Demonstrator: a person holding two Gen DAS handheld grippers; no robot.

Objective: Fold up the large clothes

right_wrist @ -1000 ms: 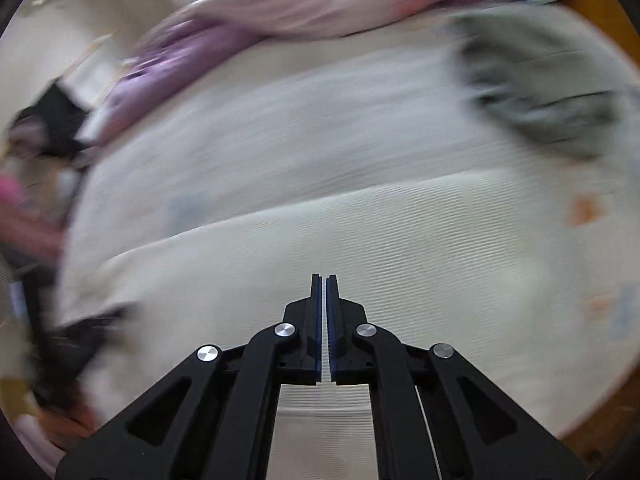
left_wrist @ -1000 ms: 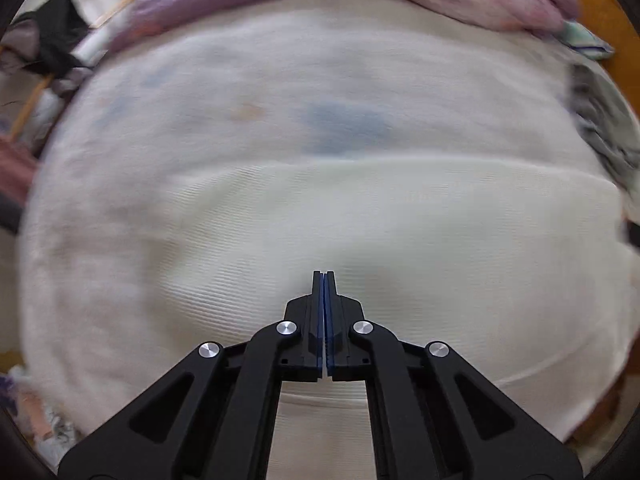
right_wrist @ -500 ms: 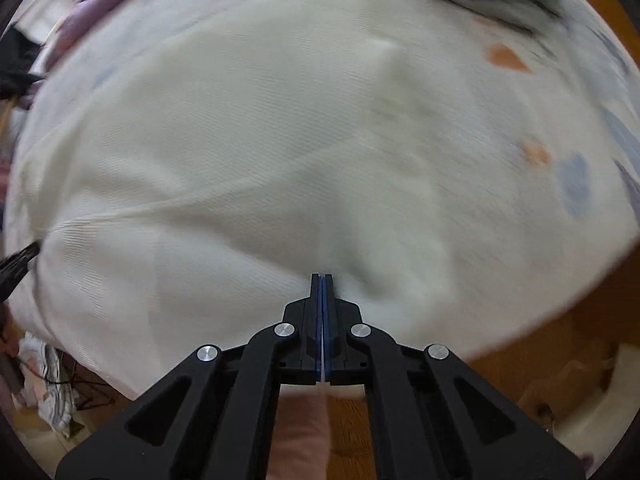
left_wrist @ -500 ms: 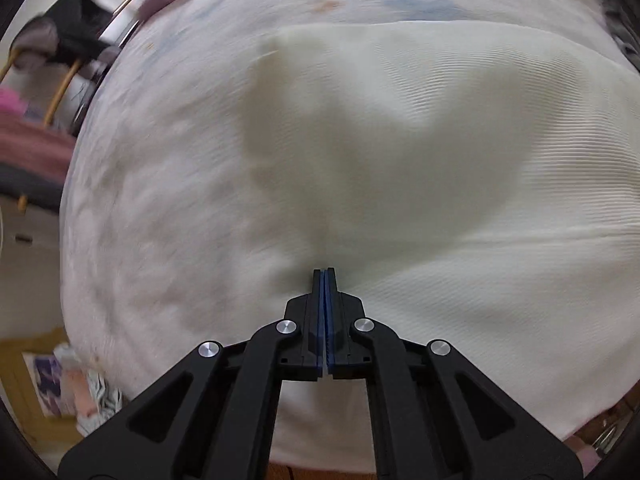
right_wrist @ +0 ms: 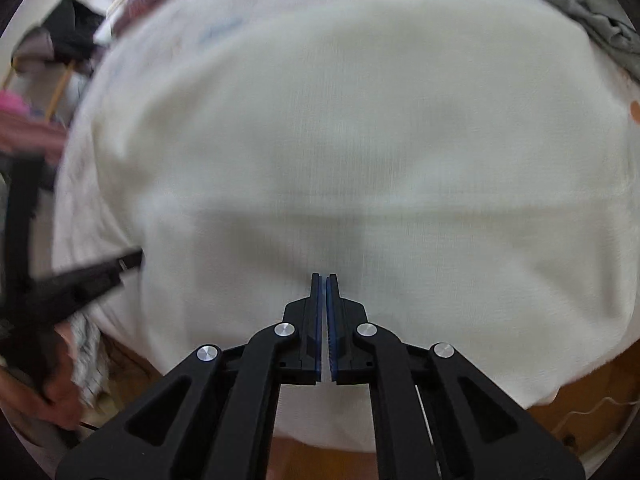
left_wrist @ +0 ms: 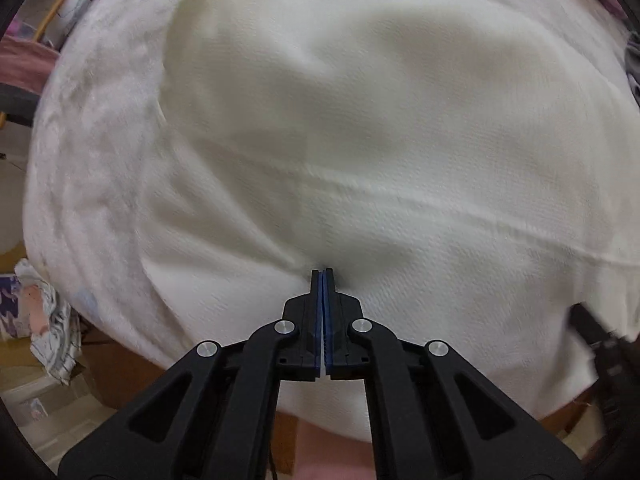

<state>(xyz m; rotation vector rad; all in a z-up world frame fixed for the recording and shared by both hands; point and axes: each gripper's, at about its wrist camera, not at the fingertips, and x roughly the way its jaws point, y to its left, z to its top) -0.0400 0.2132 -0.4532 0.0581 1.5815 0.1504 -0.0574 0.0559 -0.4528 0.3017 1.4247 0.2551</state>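
The large cream ribbed-knit garment (left_wrist: 400, 128) lies spread over a white fleecy bed cover (left_wrist: 88, 152), filling most of both wrist views, with a long crease running across it. The left tool (left_wrist: 322, 276) points down at the cloth with its black, blue-padded jaws pressed together; wrinkles fan out from its tip, so it appears to be pinching a thin fold of the knit. The right tool (right_wrist: 324, 280) is also closed to a narrow slit, but its view is blurred and I cannot tell whether any fabric sits between the jaws.

The risks, as I judge them: the left tool may have caught the bed cover along with the garment, dragging both when lifted. If the right tool has no cloth, a lift would raise one side only and skew the fold. A shallow pinch of stretchy knit could slip free. The crumpled grey cloth (right_wrist: 592, 12) lies near the far right edge and could get swept under.
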